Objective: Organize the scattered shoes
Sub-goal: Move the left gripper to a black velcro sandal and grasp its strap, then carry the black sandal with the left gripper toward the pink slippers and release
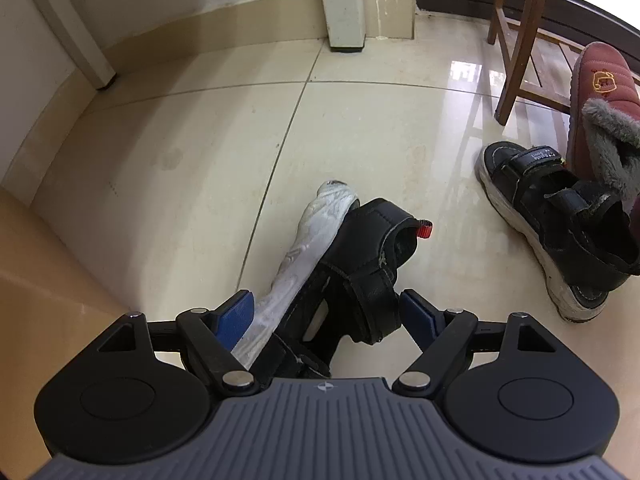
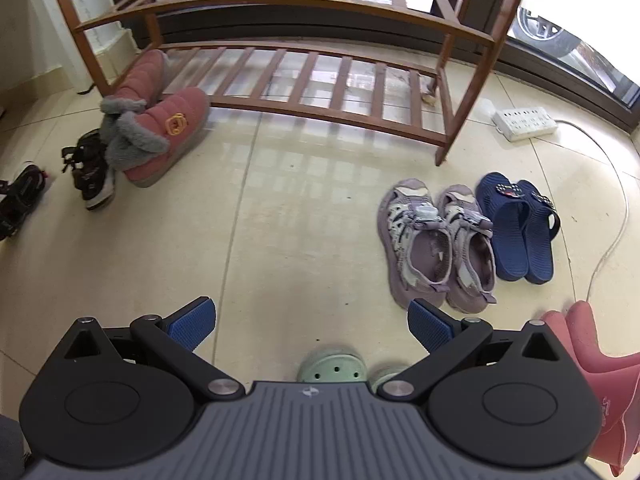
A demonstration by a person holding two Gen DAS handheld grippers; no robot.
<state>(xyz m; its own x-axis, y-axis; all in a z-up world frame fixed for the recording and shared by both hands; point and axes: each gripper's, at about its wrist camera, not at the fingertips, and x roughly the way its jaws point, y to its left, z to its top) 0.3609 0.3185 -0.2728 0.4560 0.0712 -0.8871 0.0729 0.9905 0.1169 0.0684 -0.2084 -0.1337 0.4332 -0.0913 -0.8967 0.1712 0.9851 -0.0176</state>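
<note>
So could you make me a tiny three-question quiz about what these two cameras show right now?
1. True or false: the left gripper has a black sandal between its fingers.
2. What stands beside the lilac sneakers? A) navy slippers B) a broom C) a bucket
3. Fill in: the wooden shoe rack has its upper shelves ____.

Key: 1 true, sole turned sideways. 2 A. 3 empty; only a pink fur-lined boot leans on the lowest shelf.
</note>
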